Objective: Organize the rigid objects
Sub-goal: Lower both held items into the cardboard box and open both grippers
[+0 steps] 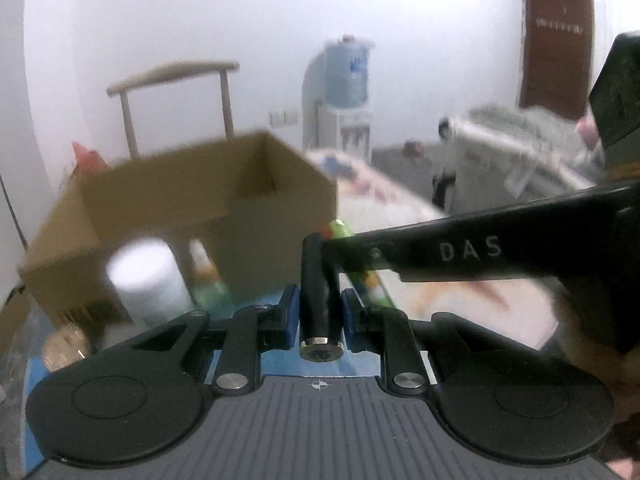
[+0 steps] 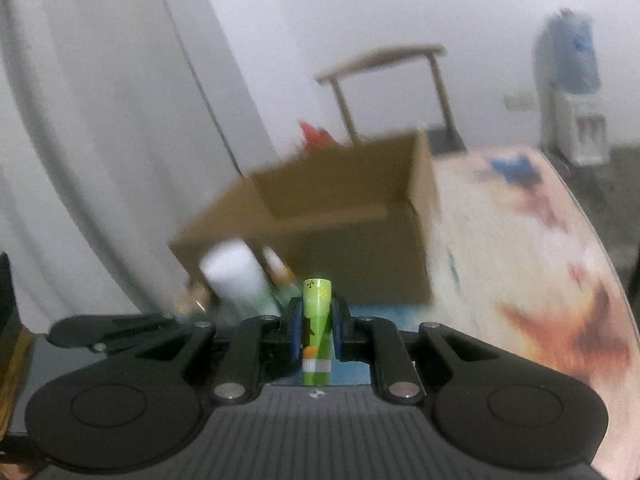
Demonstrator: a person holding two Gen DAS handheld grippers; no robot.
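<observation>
My left gripper pinches a black cylinder at frame centre; only my right view shows the right gripper clamping a green tube below the cardboard box.

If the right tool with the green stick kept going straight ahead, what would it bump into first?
Probably the cardboard box: its front wall stands straight ahead of the right tool. The blur makes depth unclear.

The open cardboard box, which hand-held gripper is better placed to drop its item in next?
Probably right: the right hand-held gripper, holding a green cylindrical stick, faces the brown cardboard box opening head-on. The left hand-held gripper, holding a black cylinder, sits off its corner.
</observation>
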